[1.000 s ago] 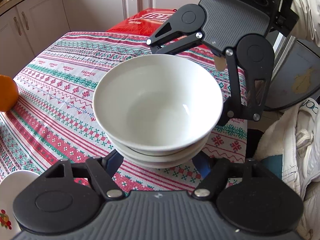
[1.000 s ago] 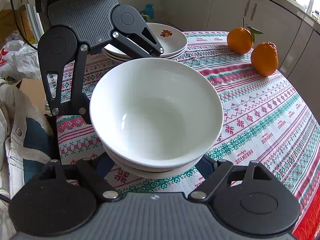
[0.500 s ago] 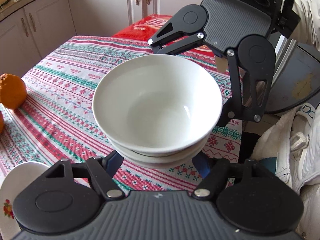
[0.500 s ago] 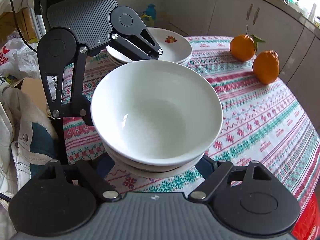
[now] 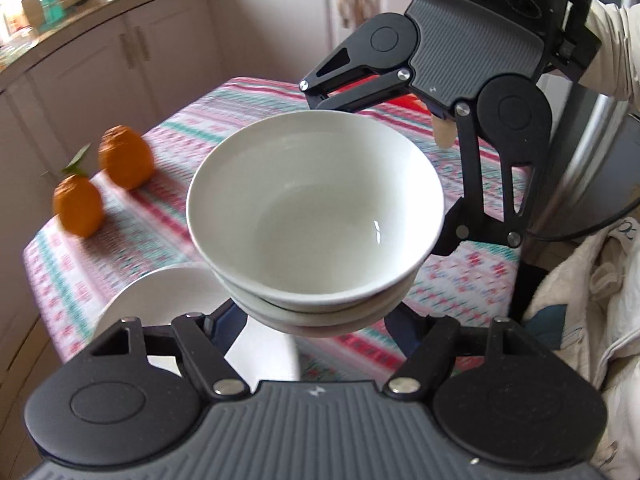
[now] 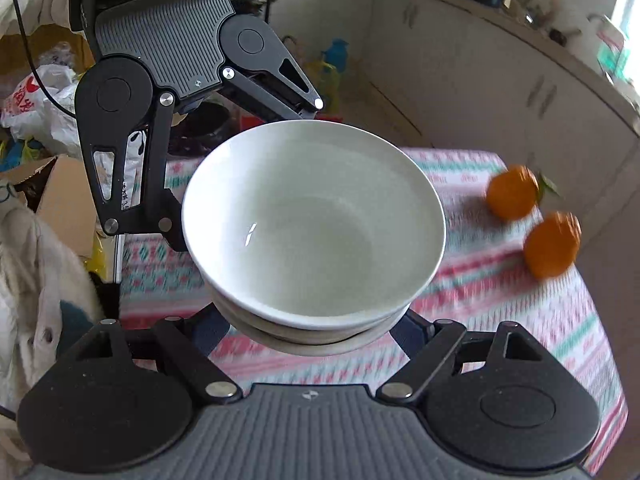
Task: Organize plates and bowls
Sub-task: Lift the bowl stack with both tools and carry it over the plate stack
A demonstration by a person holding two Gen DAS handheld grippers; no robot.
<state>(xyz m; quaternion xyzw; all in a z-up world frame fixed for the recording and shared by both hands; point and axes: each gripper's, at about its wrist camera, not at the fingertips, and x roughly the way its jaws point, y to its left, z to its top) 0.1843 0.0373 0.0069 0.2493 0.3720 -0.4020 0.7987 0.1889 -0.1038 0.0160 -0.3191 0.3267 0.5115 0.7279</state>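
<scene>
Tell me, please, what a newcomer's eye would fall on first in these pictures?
A stack of white bowls fills the middle of both views, carried between the left gripper and the right gripper, clear of the patterned tablecloth. Next come two oranges near the table's far edge, and a white plate low beside the stack in the left view.

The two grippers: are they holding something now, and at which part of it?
Both hold one stack of white bowls, from opposite sides, low on its wall under the top rim. The left gripper and the right gripper carry it above the table.
</scene>
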